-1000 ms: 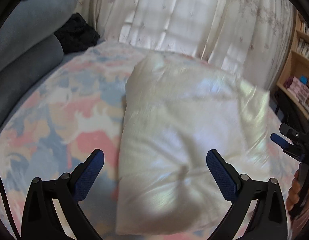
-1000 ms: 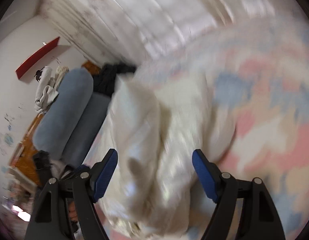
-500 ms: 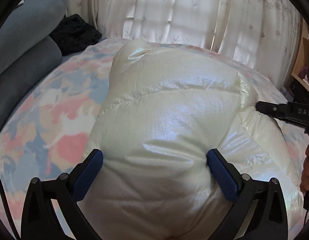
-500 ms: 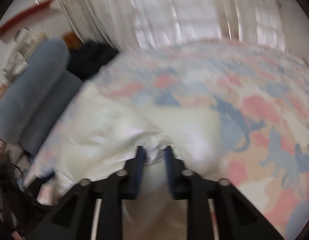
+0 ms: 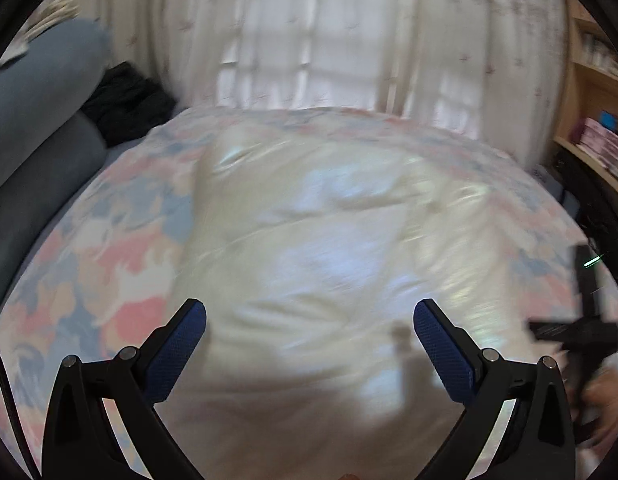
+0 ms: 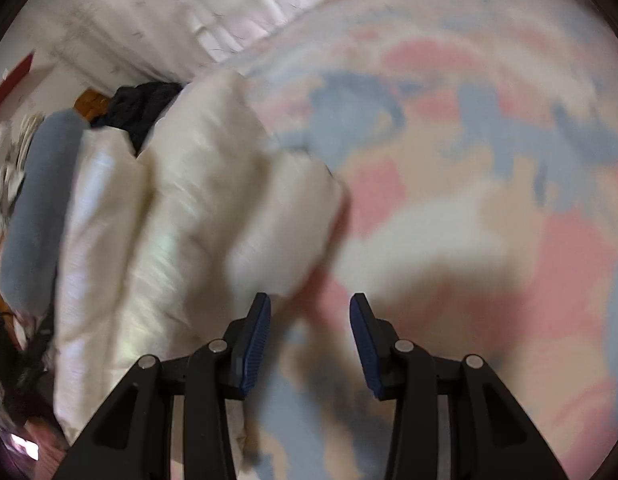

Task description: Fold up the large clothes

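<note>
Pale curtains [image 5: 309, 40] hang behind a bed [image 5: 121, 272] covered in a pink, blue and peach patterned spread, with grey-blue bolsters [image 5: 37, 120] and a dark bundle [image 5: 129, 104] at its far left side and wooden shelves [image 5: 593, 120] at the right.

A cream puffer jacket [image 5: 309, 240] lies bunched on the bed, ahead of and under the left tool [image 5: 309, 340]. That tool's blue-padded jaws stand wide apart over the jacket's near end, and the pads press on nothing.

From the right wrist view the jacket [image 6: 181, 220] lies to the left of the right tool [image 6: 309, 340], its nearest puffy lobe just ahead of the left pad. This tool's jaws are opening, partly apart, with only the bedspread showing between them. In the left view the right tool [image 5: 581, 328] shows dark and blurred at the right edge.

The jacket is shiny, quilted in thick padded sections with a faint pearly sheen, and is motion-blurred in both views.
</note>
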A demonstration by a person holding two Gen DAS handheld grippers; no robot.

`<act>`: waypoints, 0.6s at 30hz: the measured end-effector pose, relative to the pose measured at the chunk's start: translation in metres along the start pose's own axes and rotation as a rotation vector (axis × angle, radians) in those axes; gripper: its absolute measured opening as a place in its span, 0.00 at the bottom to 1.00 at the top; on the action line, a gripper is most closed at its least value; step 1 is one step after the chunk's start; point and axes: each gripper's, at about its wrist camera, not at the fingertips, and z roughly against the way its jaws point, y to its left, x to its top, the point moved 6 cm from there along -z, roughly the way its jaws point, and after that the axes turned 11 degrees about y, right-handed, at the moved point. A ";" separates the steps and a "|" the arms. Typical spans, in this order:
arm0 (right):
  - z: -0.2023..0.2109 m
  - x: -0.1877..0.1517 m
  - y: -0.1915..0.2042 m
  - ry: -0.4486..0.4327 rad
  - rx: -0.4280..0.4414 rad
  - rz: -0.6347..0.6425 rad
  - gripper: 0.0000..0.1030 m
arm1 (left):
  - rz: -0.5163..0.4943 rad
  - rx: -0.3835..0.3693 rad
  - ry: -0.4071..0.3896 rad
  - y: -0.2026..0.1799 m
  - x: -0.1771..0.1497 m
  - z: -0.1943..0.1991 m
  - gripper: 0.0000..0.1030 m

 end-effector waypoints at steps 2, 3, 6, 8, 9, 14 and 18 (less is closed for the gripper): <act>-0.020 -0.003 -0.008 0.023 0.008 -0.031 0.39 | -0.023 -0.020 0.011 -0.017 0.006 -0.005 0.99; -0.026 -0.002 -0.009 0.021 0.016 -0.042 0.39 | -0.033 -0.015 0.018 -0.022 0.008 -0.010 0.99; -0.035 0.016 0.003 -0.016 0.059 -0.025 0.32 | -0.048 0.008 0.055 -0.031 0.009 -0.029 0.99; -0.033 0.037 0.016 -0.051 0.099 0.002 0.22 | -0.051 0.019 0.056 -0.031 0.007 -0.036 0.99; -0.029 0.050 0.024 -0.088 0.114 0.021 0.21 | -0.054 0.024 0.053 -0.030 0.007 -0.038 0.99; -0.030 0.079 0.034 -0.185 0.049 0.063 0.21 | -0.049 0.014 0.055 -0.017 0.001 -0.053 1.00; -0.032 0.068 -0.014 -0.174 0.022 -0.095 0.21 | -0.111 0.052 0.012 -0.022 -0.008 -0.058 0.99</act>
